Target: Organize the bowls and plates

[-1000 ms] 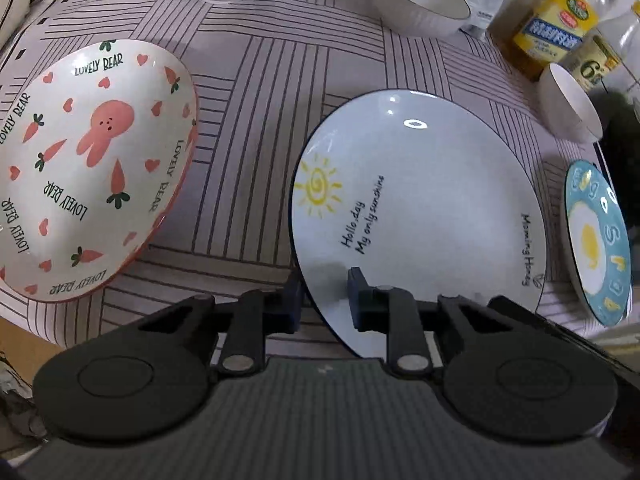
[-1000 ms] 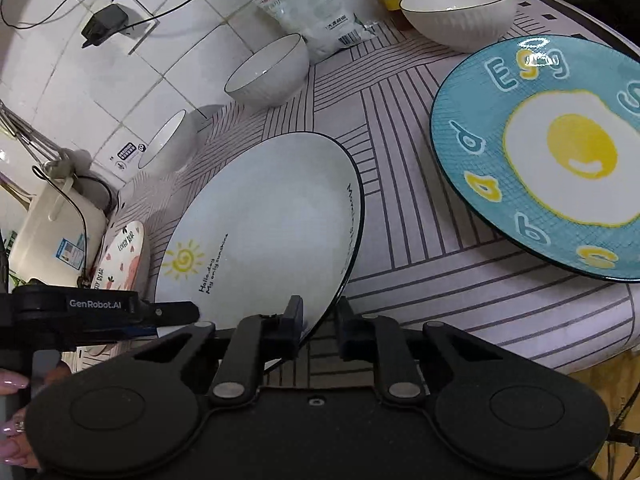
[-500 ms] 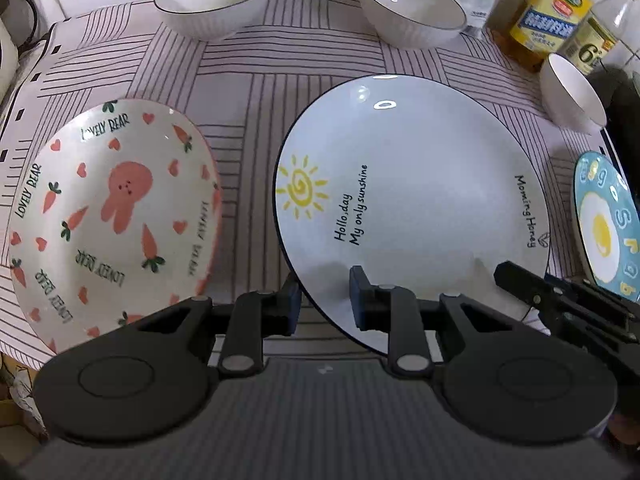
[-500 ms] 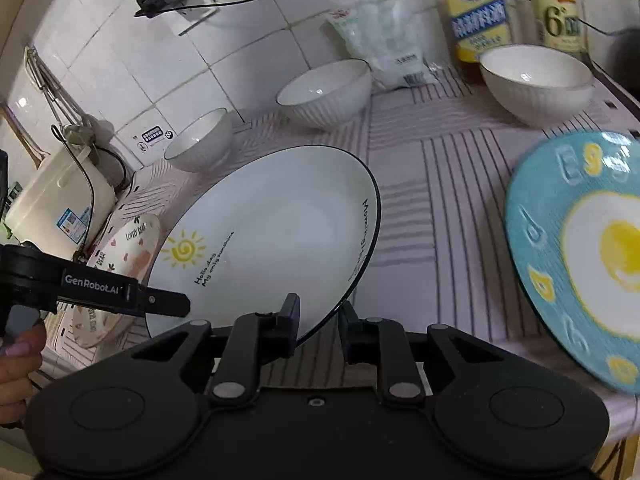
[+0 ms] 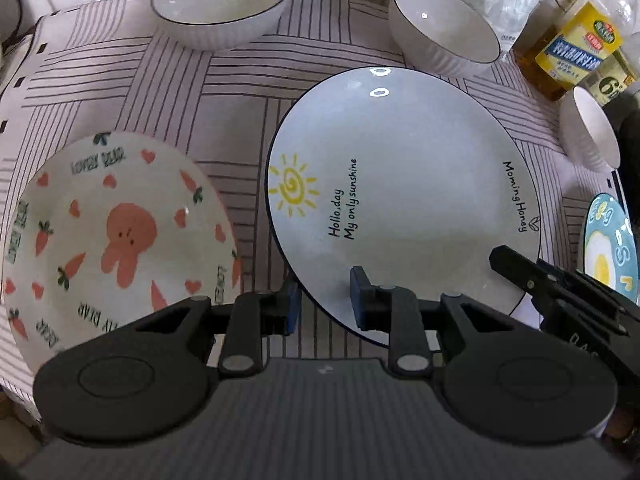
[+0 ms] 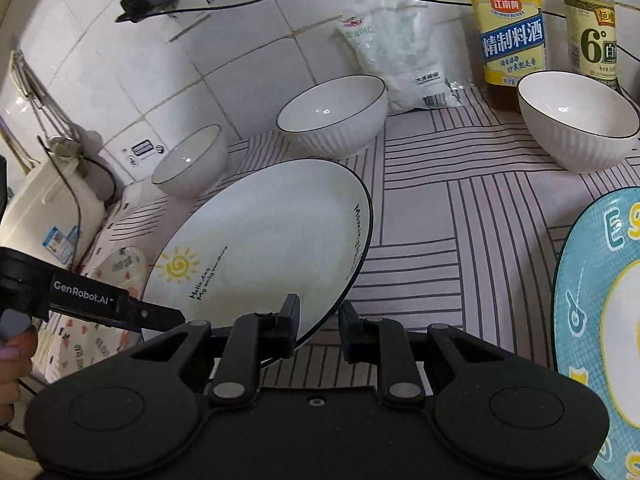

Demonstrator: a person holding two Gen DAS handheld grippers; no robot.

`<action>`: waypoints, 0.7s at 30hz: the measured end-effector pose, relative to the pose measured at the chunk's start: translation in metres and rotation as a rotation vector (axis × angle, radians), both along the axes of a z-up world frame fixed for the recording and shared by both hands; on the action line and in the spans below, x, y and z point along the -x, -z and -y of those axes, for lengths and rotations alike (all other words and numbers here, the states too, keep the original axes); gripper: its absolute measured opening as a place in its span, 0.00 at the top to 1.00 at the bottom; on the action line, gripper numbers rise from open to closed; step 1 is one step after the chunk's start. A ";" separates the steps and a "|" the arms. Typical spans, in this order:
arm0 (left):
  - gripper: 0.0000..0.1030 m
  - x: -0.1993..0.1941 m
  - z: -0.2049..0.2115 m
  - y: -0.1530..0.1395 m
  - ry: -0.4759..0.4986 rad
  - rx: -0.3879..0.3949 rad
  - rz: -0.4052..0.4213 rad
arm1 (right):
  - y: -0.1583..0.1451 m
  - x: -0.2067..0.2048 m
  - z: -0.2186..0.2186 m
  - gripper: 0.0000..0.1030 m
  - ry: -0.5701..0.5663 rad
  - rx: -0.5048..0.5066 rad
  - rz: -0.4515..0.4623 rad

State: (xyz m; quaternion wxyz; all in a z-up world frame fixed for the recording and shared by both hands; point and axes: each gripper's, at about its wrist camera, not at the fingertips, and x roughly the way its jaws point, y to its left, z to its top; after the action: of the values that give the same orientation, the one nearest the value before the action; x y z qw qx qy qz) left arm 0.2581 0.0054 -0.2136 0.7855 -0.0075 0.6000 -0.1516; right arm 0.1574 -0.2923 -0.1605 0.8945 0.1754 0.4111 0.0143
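A large white sun plate (image 5: 404,196) with a dark rim is held lifted and tilted over the striped tablecloth. My left gripper (image 5: 325,300) is shut on its near left rim. My right gripper (image 6: 318,322) is shut on its near right rim (image 6: 336,304); the plate (image 6: 264,240) fills the middle of that view. A pink bunny plate (image 5: 116,240) lies at the left. A blue egg plate (image 6: 600,312) lies at the right. Three white ribbed bowls (image 6: 332,116) (image 6: 188,164) (image 6: 576,120) stand along the back.
Two sauce bottles (image 6: 512,28) and a white bag (image 6: 396,60) stand against the tiled wall at the back right. A white appliance (image 6: 44,208) stands at the far left. The table edge runs close under both grippers.
Both grippers have risen and pulled back with the sun plate, which has lifted off the cloth. More of the back bowls and wall shows now.
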 end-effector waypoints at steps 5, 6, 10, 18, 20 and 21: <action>0.76 -0.014 0.003 0.009 0.007 -0.028 -0.055 | 0.007 -0.003 -0.010 0.76 -0.003 0.048 -0.030; 0.76 -0.015 0.004 0.009 0.011 -0.033 -0.060 | 0.008 -0.003 -0.011 0.76 0.002 0.055 -0.037; 0.72 -0.021 0.010 0.010 0.035 -0.063 -0.114 | 0.007 -0.006 -0.011 0.75 0.057 0.024 -0.089; 0.60 -0.020 0.008 -0.013 0.073 -0.041 -0.251 | -0.050 0.034 0.004 0.58 0.101 0.097 -0.024; 0.59 -0.013 0.012 -0.025 0.102 -0.065 -0.217 | -0.064 0.049 0.015 0.55 0.131 0.121 -0.002; 0.56 -0.012 0.014 -0.030 0.116 -0.080 -0.197 | -0.070 0.058 0.022 0.53 0.151 0.134 0.009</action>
State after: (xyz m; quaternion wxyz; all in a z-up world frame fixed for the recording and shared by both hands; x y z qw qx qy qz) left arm 0.2698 -0.0088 -0.1838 0.7122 0.0440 0.6793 -0.1713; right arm 0.0991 -0.3140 -0.0902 0.9045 0.1456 0.3928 -0.0798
